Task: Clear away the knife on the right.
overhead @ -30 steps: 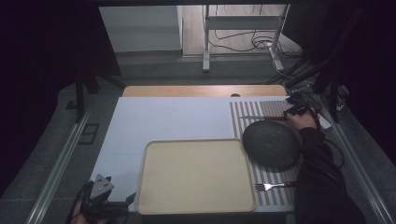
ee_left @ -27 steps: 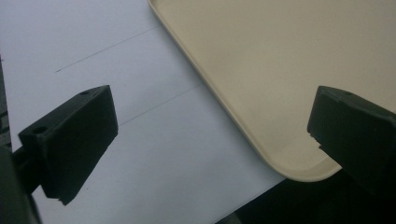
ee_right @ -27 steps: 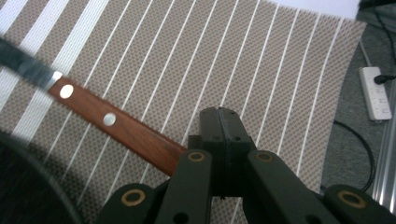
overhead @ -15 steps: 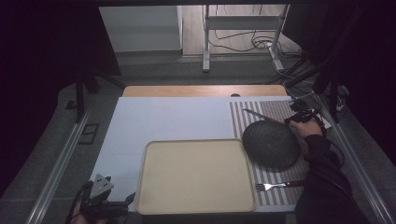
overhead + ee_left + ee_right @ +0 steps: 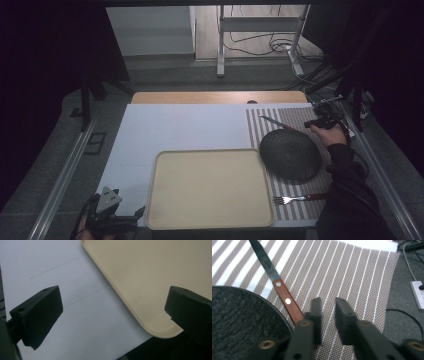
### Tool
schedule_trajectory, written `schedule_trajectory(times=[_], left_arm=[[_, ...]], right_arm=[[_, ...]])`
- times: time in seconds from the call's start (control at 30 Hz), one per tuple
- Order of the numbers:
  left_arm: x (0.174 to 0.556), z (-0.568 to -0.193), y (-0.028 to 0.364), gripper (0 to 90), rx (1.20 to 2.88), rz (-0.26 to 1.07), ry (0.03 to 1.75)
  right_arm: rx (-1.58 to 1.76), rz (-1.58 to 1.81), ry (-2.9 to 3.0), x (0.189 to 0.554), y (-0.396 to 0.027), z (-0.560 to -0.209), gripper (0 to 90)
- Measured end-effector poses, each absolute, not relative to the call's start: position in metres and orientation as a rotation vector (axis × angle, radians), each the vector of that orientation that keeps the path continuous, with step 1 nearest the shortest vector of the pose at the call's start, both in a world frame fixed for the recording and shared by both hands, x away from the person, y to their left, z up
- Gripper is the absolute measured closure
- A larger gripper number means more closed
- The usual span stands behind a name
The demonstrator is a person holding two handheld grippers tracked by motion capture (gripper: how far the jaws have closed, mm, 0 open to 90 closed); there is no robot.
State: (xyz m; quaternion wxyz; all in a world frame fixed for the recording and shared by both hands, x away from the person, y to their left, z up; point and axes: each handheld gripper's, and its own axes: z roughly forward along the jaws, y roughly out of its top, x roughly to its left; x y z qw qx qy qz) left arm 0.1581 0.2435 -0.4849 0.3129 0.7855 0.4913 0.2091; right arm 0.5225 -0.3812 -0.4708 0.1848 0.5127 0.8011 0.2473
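A knife (image 5: 287,301) with a brown riveted wooden handle lies on the striped placemat (image 5: 352,277), its blade pointing away. My right gripper (image 5: 328,301) hovers just right of the handle's end, jaws a narrow gap apart with only mat between them. The same knife (image 5: 280,124) sits behind a dark round plate (image 5: 290,154), with the right gripper (image 5: 312,122) at its handle end. My left gripper (image 5: 112,312) is wide open over the near left corner of a beige tray (image 5: 150,277). In the high view the left gripper (image 5: 137,217) is at the table's front left.
A fork (image 5: 295,199) lies on the placemat's near edge, right of the tray (image 5: 210,187). The dark plate (image 5: 242,322) rim is close to the knife handle. A white power strip (image 5: 418,293) and cables lie on the floor beyond the mat's right edge.
The knife now lies in plain sight on the mat behind the plate. The right hand has drawn slightly toward the near right. The left gripper has not moved.
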Motion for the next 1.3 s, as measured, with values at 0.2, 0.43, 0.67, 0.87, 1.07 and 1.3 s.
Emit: schedule_trajectory(times=[0.2,0.43,0.67,0.87,1.07,1.3], left_arm=[[0.158,-0.485,0.243,1.5,2.075,0.552,1.295],[0.158,-0.485,0.242,1.5,2.081,0.555,1.29],[0.158,-0.485,0.241,1.6,2.092,0.559,1.282],[0.158,-0.485,0.241,1.6,2.094,0.559,1.281],[0.158,-0.485,0.241,1.6,2.099,0.561,1.281],[0.158,-0.485,0.241,1.6,2.1,0.562,1.281]], right_arm=[[1.458,0.713,2.262,0.526,-0.371,-0.464,48.3],[1.416,0.7,2.286,0.528,-0.359,-0.46,31.3],[1.354,0.728,2.35,0.532,-0.34,-0.459,20.5],[1.343,0.734,2.377,0.539,-0.326,-0.46,14.6],[1.353,0.668,2.396,0.548,-0.323,-0.471,13.8],[1.374,0.582,2.419,0.56,-0.325,-0.488,13.6]])
